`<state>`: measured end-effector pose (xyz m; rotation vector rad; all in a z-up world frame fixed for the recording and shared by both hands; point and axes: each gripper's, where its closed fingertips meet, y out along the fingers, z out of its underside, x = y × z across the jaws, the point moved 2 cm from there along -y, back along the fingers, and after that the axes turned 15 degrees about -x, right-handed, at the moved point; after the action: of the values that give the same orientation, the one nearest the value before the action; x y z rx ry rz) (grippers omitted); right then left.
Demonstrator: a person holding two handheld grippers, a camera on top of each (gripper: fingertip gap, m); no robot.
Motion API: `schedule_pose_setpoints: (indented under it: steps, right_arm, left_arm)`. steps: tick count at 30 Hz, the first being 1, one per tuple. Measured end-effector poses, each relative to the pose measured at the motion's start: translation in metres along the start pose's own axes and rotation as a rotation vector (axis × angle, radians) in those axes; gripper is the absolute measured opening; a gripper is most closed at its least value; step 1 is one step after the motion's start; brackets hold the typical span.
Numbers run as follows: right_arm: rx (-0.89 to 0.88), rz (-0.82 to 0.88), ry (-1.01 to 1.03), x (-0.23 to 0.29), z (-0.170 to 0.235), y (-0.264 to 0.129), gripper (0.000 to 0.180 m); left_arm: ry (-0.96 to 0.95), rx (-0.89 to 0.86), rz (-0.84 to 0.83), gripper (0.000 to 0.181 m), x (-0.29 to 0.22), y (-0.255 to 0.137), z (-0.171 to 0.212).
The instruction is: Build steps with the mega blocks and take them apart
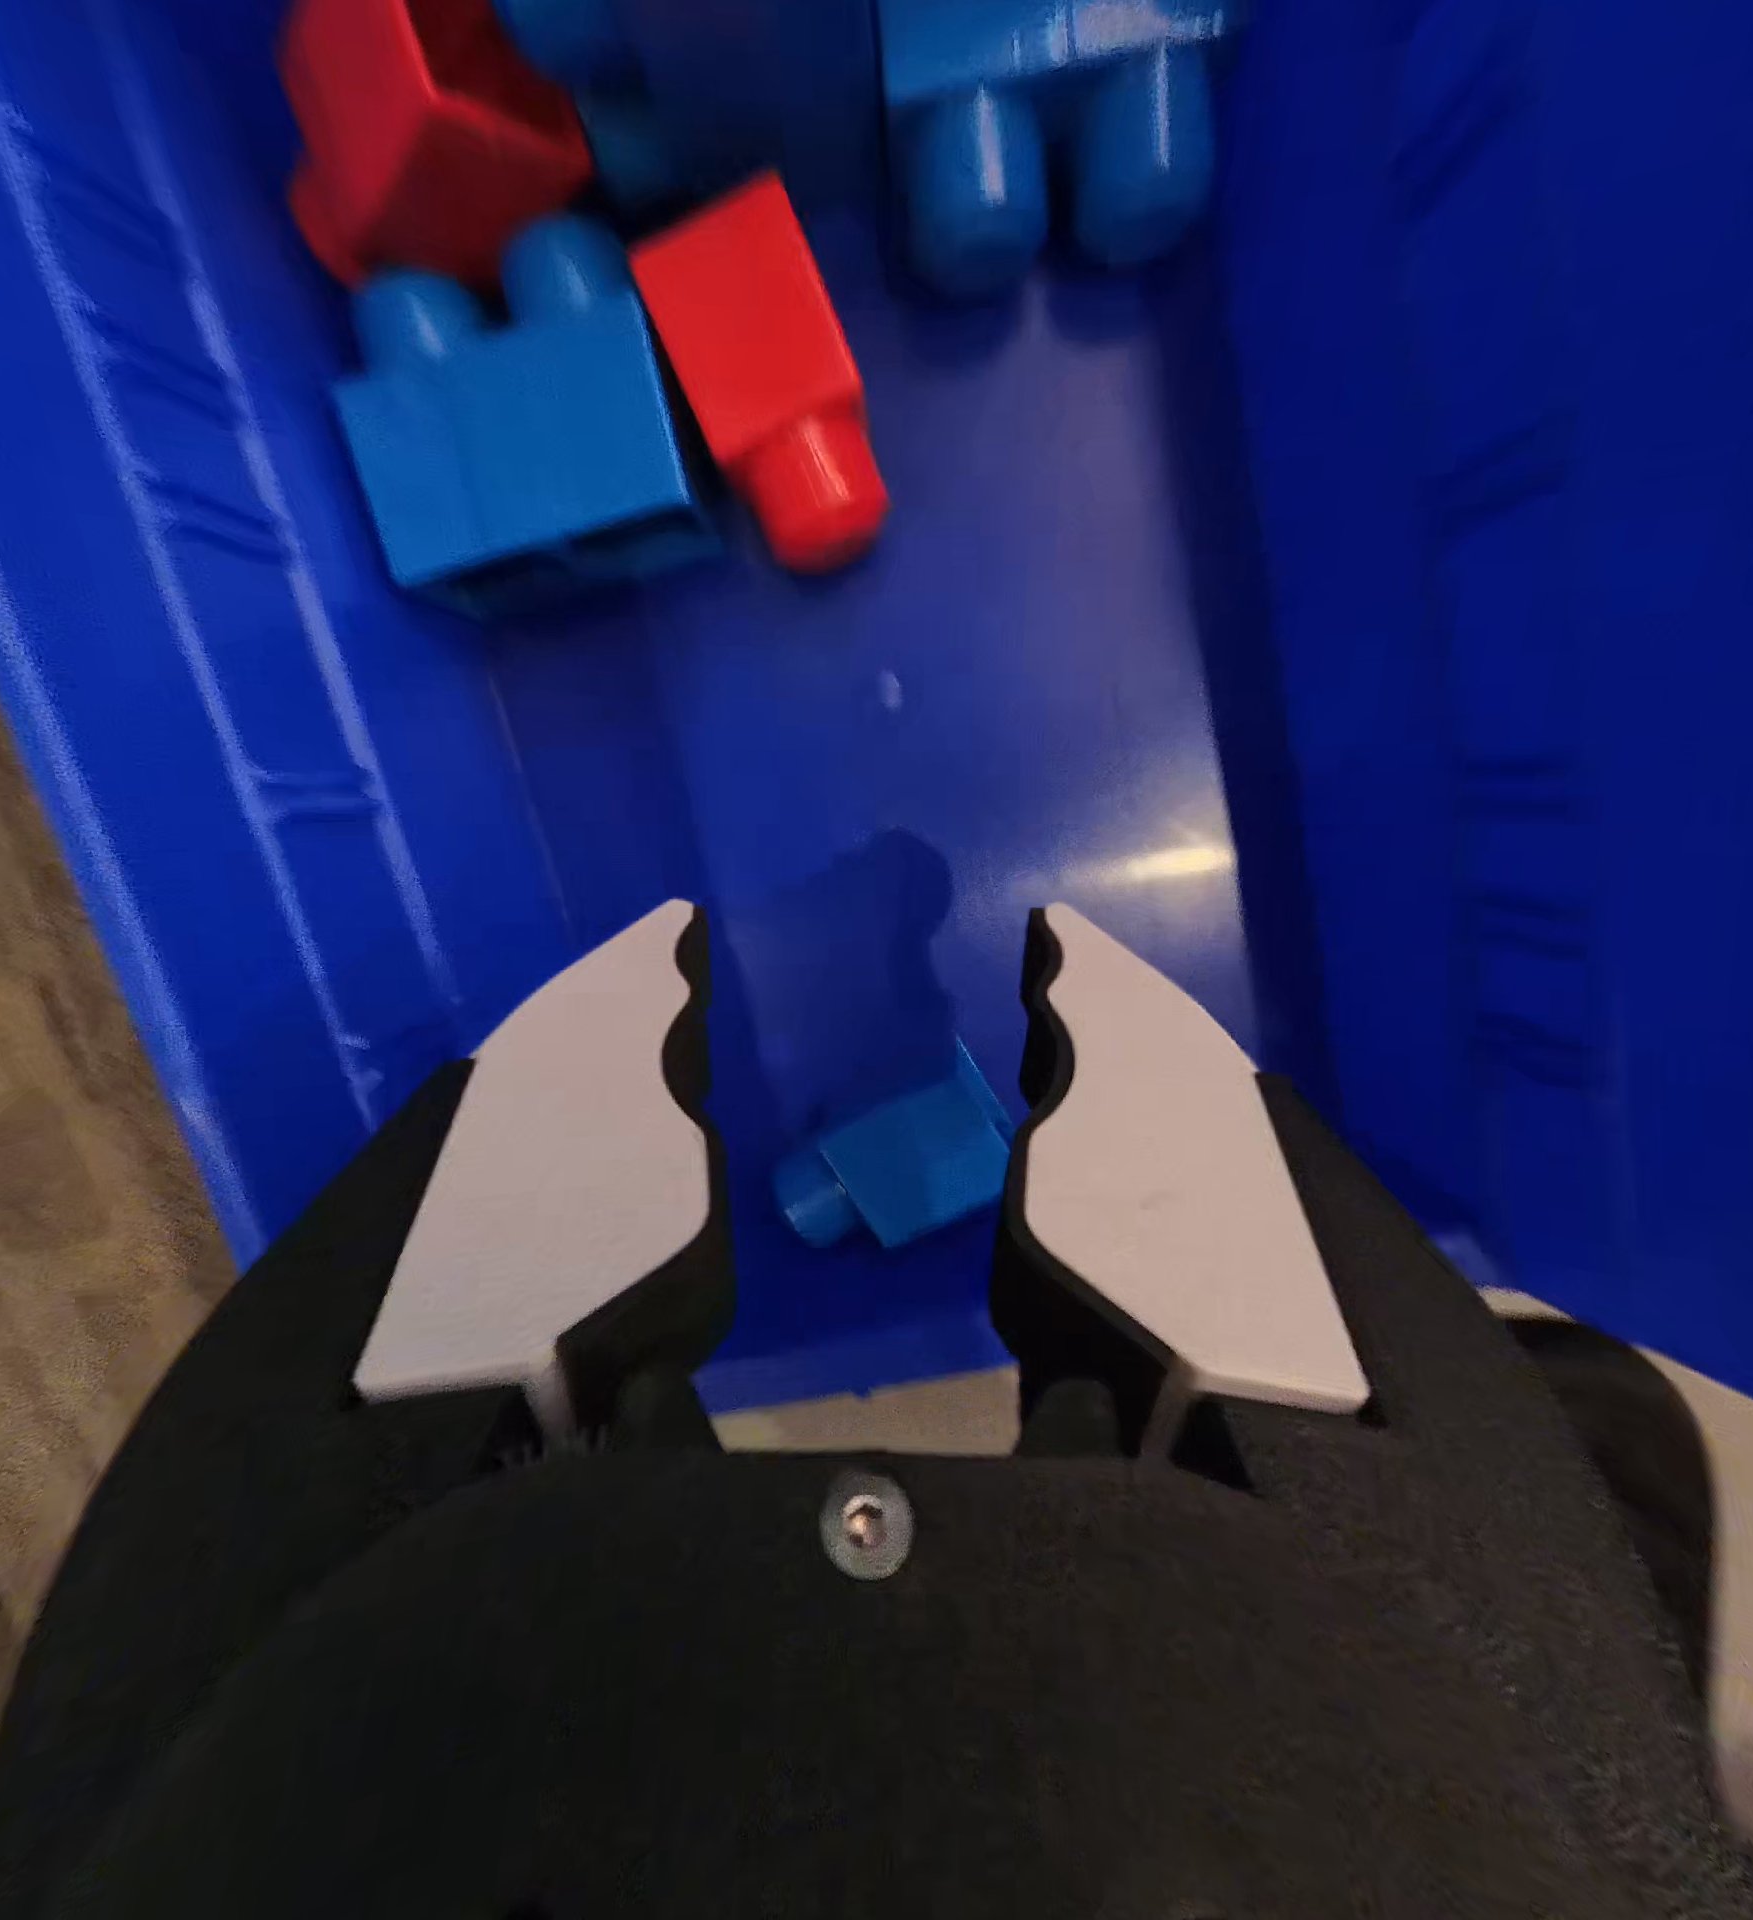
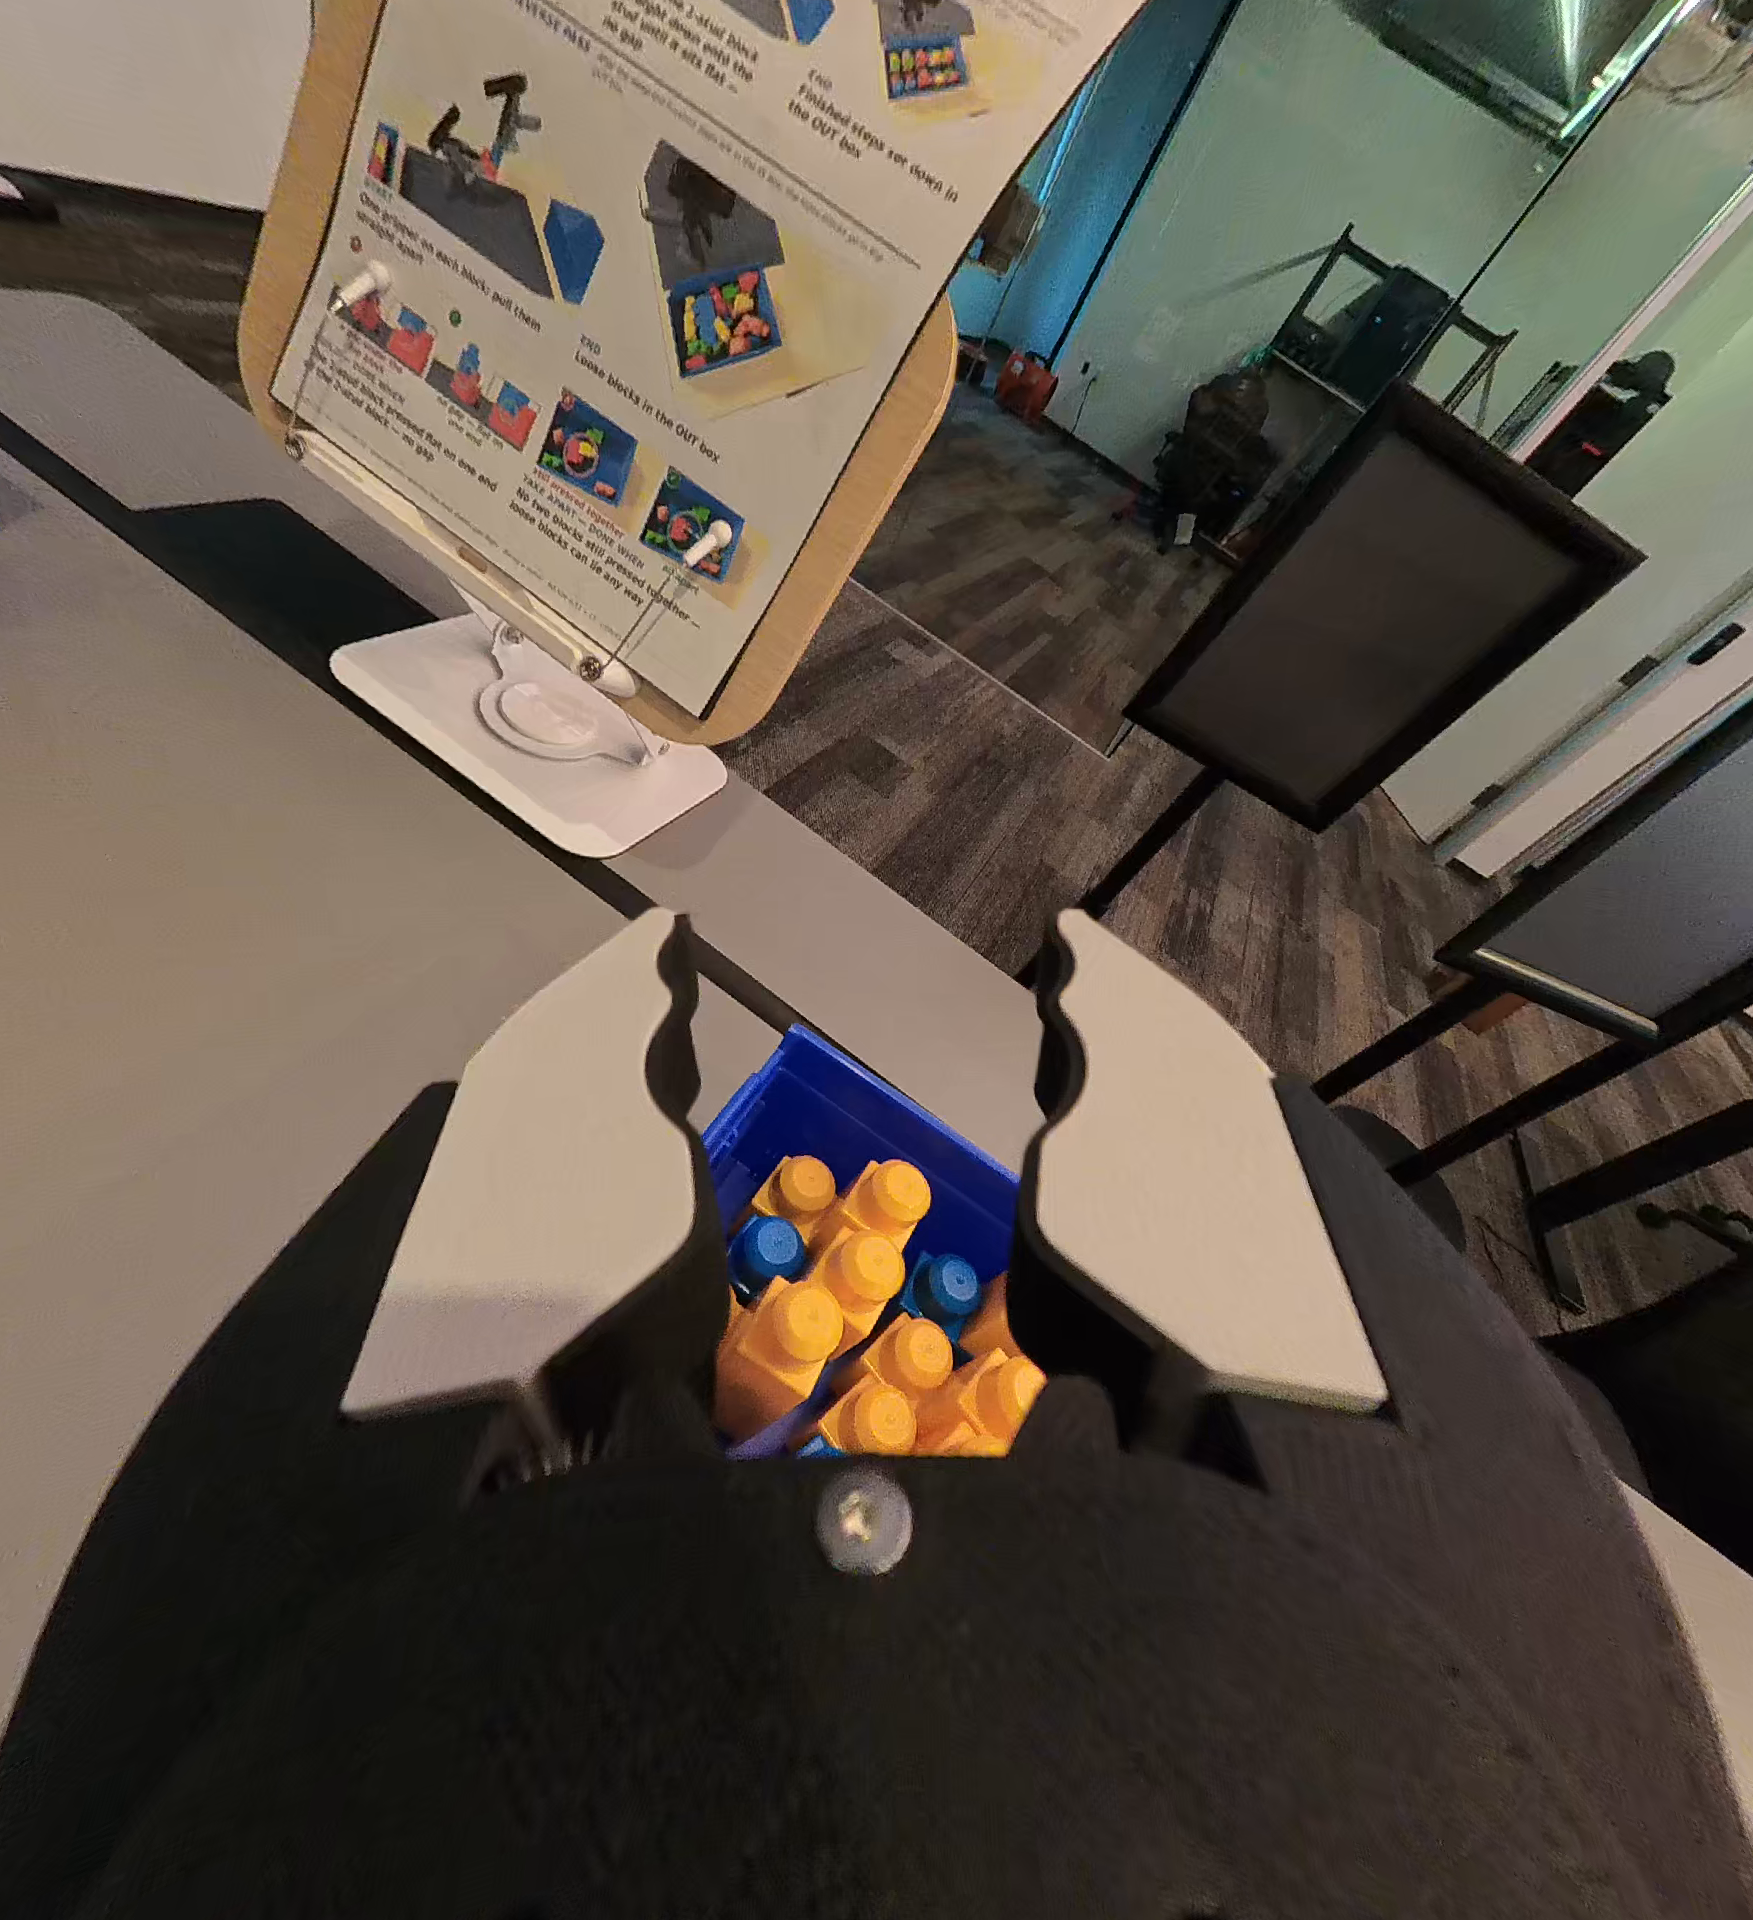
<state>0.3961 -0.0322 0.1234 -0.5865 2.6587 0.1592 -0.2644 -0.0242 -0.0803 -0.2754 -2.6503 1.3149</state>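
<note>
hanging over a blue bin, the left gripper has its fingers spread wide with nothing between them. a small blue one-stud block lies on its side on the bin floor under the gap, loose and close to the right-hand finger; whether it touches that finger i cannot tell. it seems either the next pick or one just let go. farther along the floor sit a blue two-stud block and a red one-stud block touching side by side, then another red block and a blue two-stud block near the far end. all lie tipped over and separate, which suits a bin for loose pieces. the picture is blurred by motion.

the right gripper is also spread wide and empty, poised above a second blue bin on the grey table. that bin is packed with orange blocks and a few blue blocks, studs mostly up, an easy way to grab them.

beyond, an instruction sheet on a wooden board stands tilted on a white stand so it can be read while working. it carries printed text and photos; i leave the wording out. no brand marks are legible on blocks or bins.
</note>
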Motion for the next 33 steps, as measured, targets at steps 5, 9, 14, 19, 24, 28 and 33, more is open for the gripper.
schedule_pose_setpoints:
  steps: [5,9,14,19,24,28,33]
  right_arm:
    - [0.041,-0.015,-0.009,0.003,0.01,0.007,0.065]
    - [0.079,-0.022,-0.035,0.006,0.016,0.01,0.066]
    - [0.104,-0.047,-0.056,0.011,0.02,0.012,0.066]
    - [0.138,-0.067,-0.082,0.015,0.027,0.015,0.066]
    - [0.171,-0.094,-0.11,0.022,0.032,0.018,0.066]
    - [0.187,-0.113,-0.131,0.027,0.035,0.02,0.066]
    - [0.193,-0.122,-0.142,0.031,0.036,0.022,0.066]
  left_arm:
    - [-0.177,0.233,0.05,0.062,-0.016,-0.015,0.035]
    - [-0.196,0.268,-0.015,0.065,-0.01,-0.016,0.04]
    - [-0.208,0.367,-0.102,0.072,-0.001,-0.01,0.055]
    - [-0.262,0.465,-0.106,0.076,-0.003,-0.004,0.071]
    - [-0.277,0.489,-0.106,0.072,0.0,0.002,0.076]
    - [-0.294,0.495,-0.112,0.066,0.003,0.005,0.078]
    - [-0.277,0.442,-0.102,0.066,0.004,0.001,0.068]
